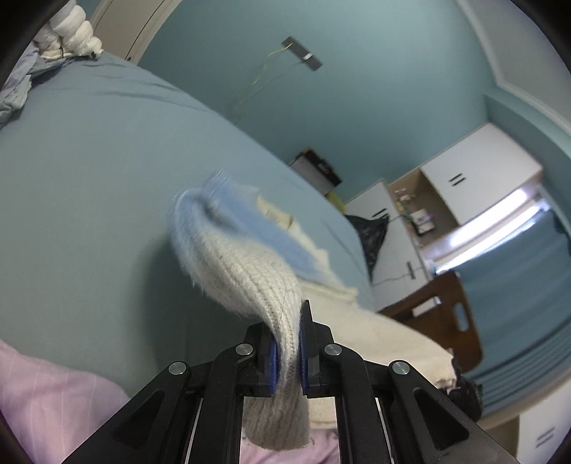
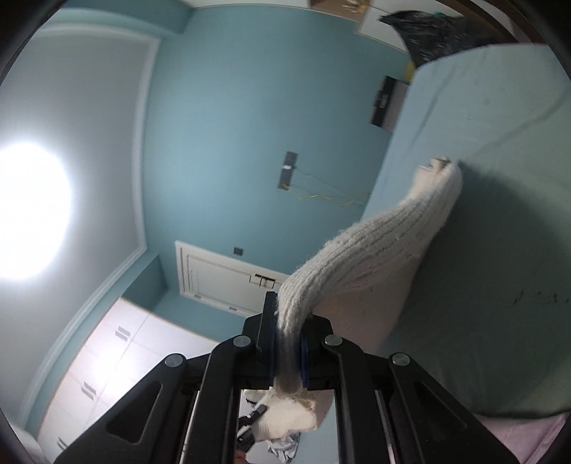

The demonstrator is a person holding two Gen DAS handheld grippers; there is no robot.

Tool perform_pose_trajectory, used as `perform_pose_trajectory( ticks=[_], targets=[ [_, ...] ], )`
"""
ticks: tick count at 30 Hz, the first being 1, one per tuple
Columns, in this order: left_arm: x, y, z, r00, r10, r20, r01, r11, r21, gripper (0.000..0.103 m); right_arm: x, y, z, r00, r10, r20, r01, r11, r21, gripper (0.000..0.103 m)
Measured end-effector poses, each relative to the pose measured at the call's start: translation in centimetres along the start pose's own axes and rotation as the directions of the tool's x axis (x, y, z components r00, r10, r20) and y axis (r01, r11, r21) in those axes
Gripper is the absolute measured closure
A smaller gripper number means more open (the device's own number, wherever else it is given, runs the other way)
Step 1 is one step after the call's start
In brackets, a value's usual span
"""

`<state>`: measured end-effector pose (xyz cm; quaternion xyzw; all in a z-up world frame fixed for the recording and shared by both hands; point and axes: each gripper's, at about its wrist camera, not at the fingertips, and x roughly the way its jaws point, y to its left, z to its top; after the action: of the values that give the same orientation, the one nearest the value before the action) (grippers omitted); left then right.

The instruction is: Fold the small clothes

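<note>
A cream ribbed knit garment with a fluffy light-blue band is lifted above the blue bed. My left gripper is shut on one ribbed edge, and the cloth arches up and away from its pads. In the right wrist view the same knit garment stretches from my right gripper toward the upper right. That gripper is shut on a bunched ribbed edge, with a cream end hanging below the jaws. The rest of the garment drapes off to the right in the left wrist view.
A pink striped cloth lies at the lower left of the bed. Bundled white and grey laundry sits at the far corner. White cabinets, a black bag and a wooden bed end stand to the right. A ceiling light glares.
</note>
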<state>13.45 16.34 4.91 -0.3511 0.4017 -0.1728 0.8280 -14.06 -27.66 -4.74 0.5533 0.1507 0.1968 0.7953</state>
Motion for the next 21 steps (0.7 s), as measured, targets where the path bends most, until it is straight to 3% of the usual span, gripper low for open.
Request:
perform_pose_trajectory(
  ticks=[5,11,15,18,21],
  targets=[
    [-5.7,1.0,-1.7,0.996,-0.092,-0.008,0.092,0.996,-0.018,0.095,-4.4,3.1,-1.3,0.999,0.039,0.011,-0.038,0.998,-0.040,0.097],
    [-10.0,0.6,-5.9,0.995,-0.096,-0.038,0.096,0.995,-0.002,0.095,-8.1,4.5,-3.8,1.000,-0.007,-0.009,0.006,0.995,-0.101,0.097],
    [-11.7,-0.3,-8.2,0.993,-0.107,-0.052,0.108,0.994,0.012,0.096,-10.7,4.9,-6.6,1.000,-0.016,0.004,0.016,0.997,-0.071,0.097],
    [-12.0,-0.6,-7.0,0.989,-0.129,-0.071,0.132,0.991,0.029,0.095,-9.8,5.0,-6.5,1.000,-0.020,0.014,0.021,0.997,-0.075,0.097],
    [-10.1,0.3,-4.7,0.990,-0.117,-0.075,0.118,0.993,0.016,0.095,-5.6,3.9,-3.4,0.998,-0.064,0.025,0.066,0.995,-0.074,0.097]
  ],
)
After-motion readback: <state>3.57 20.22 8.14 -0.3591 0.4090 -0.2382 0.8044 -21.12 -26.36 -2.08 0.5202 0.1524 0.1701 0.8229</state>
